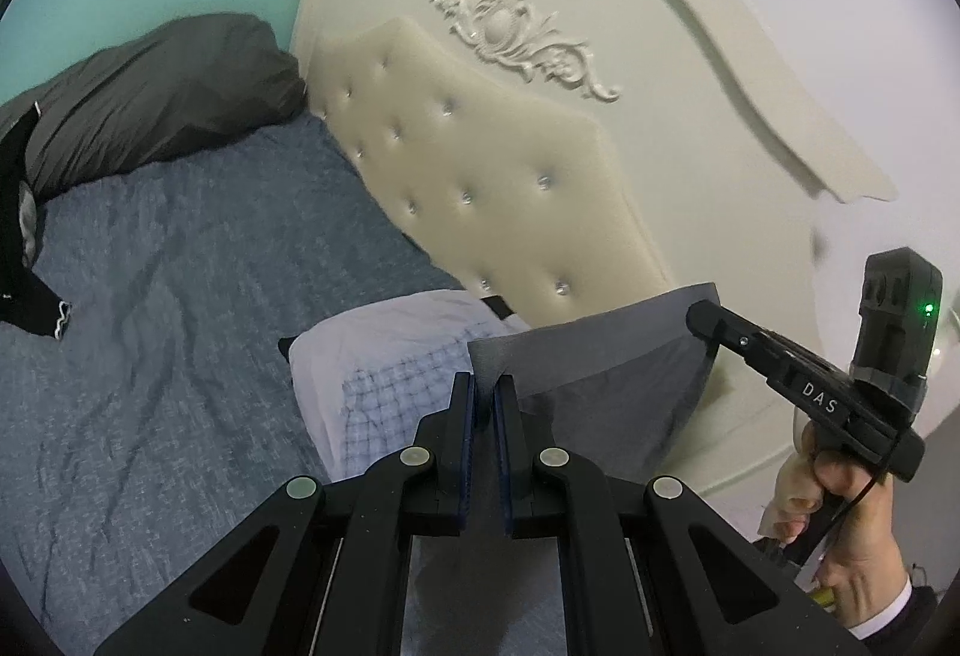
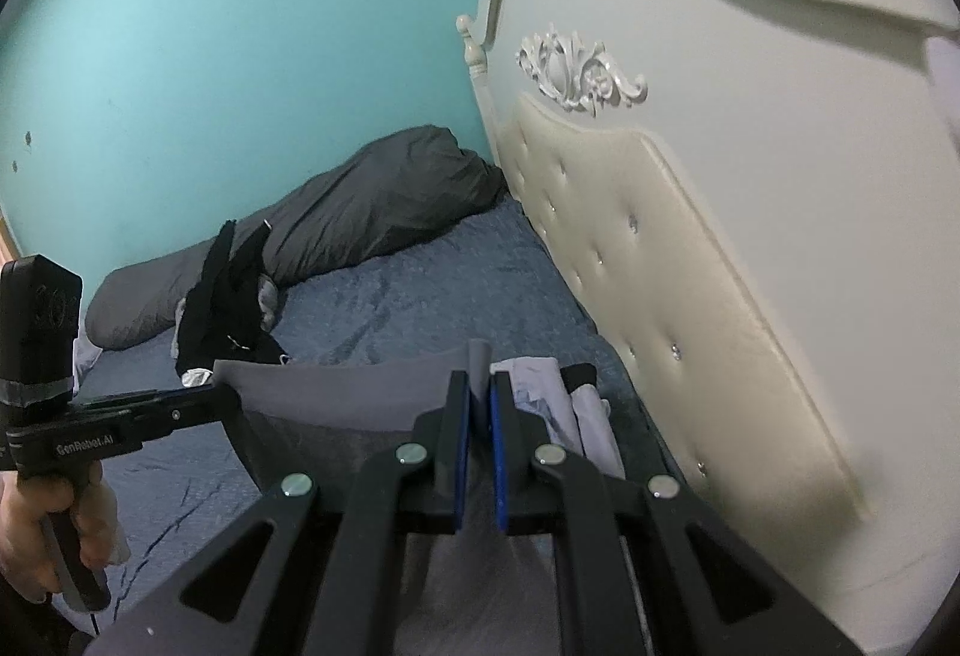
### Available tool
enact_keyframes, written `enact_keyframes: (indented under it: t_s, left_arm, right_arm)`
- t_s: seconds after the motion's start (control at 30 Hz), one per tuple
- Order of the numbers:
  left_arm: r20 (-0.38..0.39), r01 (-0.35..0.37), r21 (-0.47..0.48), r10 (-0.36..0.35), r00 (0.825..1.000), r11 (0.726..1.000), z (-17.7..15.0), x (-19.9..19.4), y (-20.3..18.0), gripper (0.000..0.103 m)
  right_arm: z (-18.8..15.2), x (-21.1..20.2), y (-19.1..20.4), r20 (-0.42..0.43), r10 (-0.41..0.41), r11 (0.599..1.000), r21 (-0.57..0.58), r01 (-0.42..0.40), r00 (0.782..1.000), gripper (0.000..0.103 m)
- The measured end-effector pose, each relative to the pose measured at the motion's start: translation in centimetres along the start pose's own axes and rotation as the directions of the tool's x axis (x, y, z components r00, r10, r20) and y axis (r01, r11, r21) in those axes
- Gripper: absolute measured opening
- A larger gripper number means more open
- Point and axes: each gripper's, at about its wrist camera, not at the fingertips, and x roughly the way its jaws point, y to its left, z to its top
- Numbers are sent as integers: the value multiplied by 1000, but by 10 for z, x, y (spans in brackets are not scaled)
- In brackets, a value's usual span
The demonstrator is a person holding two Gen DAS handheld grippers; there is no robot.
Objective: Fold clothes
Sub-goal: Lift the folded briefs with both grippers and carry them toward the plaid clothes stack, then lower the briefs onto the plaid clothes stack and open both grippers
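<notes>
At the left of the frame, a dark grey duvet [image 1: 156, 92] lies bunched on the blue bed sheet [image 1: 180, 296]. Low in the centre, the left gripper [image 1: 485, 398] has its fingers clenched on one top corner of a plain grey cloth garment [image 1: 600, 350], stretched above the bed. At the right, the right gripper [image 2: 479, 392] pinches the other corner.

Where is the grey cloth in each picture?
Left wrist view: the grey cloth stretches across the lower middle, from the left gripper at bottom centre to the right gripper on the right.
Right wrist view: it sags across the lower middle, from the left gripper to the right gripper.
Shared landmark: the tufted headboard.
</notes>
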Motion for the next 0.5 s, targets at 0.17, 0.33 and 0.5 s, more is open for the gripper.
enact_keyframes:
  t_s: [0.17, 0.33, 0.5]
  left_arm:
    - [-38, -5, -41, 3, 999, 999, 2, 37, 29, 7]
    - [-82, -11, -100, 2, 997, 995, -5, 75, 60, 7]
    - [-110, -10, -127, -4, 994, 992, -14, 105, 77, 7]
  right_arm:
    - [4, 44, -5, -59, -15, 1000, -11, 15, 998, 6]
    - [-5, 87, -7, -127, -37, 999, -20, 35, 991, 6]
    - [-14, 120, -11, -169, -59, 998, -33, 54, 984, 6]
